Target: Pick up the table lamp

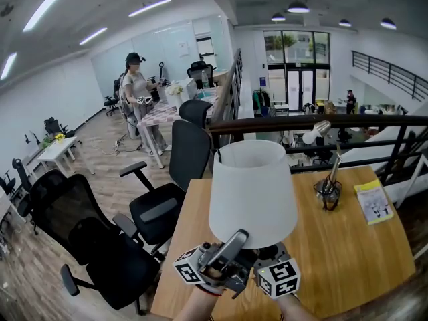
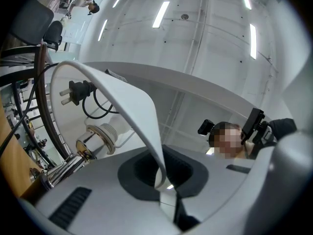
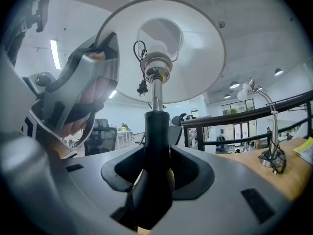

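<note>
The table lamp [image 1: 253,192], with a white conical fabric shade and a black stem, stood upright over the near edge of the light wooden table [image 1: 348,246]; whether its base touched the wood could not be told. The left gripper [image 2: 163,179] pointed steeply upward, its jaws pinched tight on the thin lower rim of the white shade [image 2: 128,102]. The right gripper [image 3: 156,177] lay level, its jaws closed around the black stem [image 3: 156,141] below the chrome bulb socket [image 3: 156,65]. A yellow booklet [image 1: 373,201] lay farther along the table; black office chairs [image 1: 157,209] stood beside it.
</note>
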